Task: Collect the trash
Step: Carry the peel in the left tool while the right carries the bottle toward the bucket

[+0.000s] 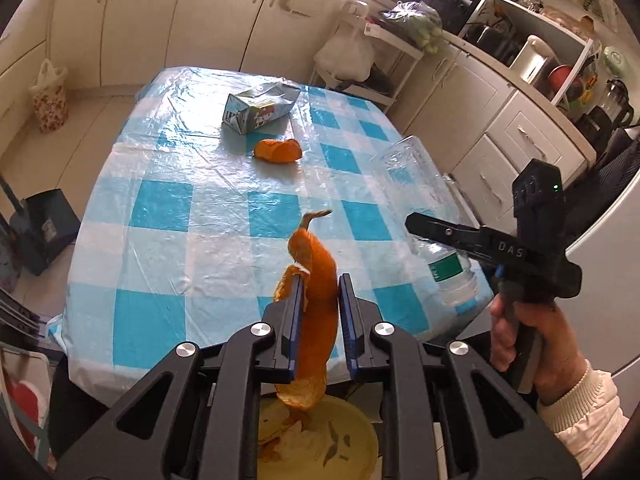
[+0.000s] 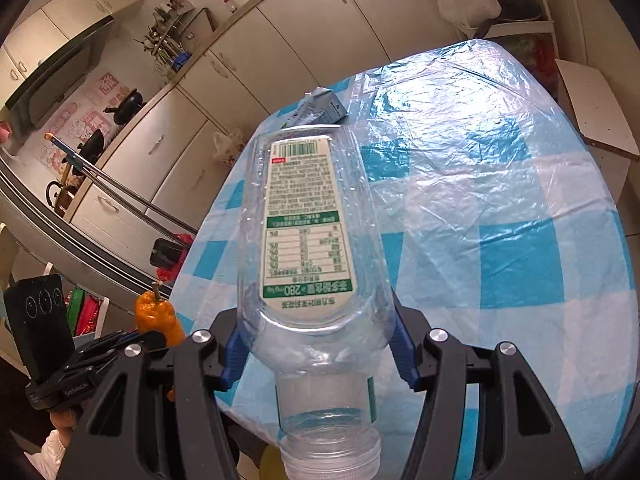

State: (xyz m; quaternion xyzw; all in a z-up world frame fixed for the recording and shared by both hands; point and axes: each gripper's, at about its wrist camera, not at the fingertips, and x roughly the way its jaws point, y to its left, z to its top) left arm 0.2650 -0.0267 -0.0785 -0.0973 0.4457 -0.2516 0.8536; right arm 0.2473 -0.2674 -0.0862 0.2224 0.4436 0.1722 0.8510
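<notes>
Left wrist view: the left gripper is clamped on a long orange peel, whose stem end points to 12 o'clock above the checked tablecloth. Under it stands a yellow bin with scraps inside. A second peel and a milk carton lie farther at 12 o'clock. The right gripper grips an empty clear bottle, neck toward the camera, its pads pressing both sides.
</notes>
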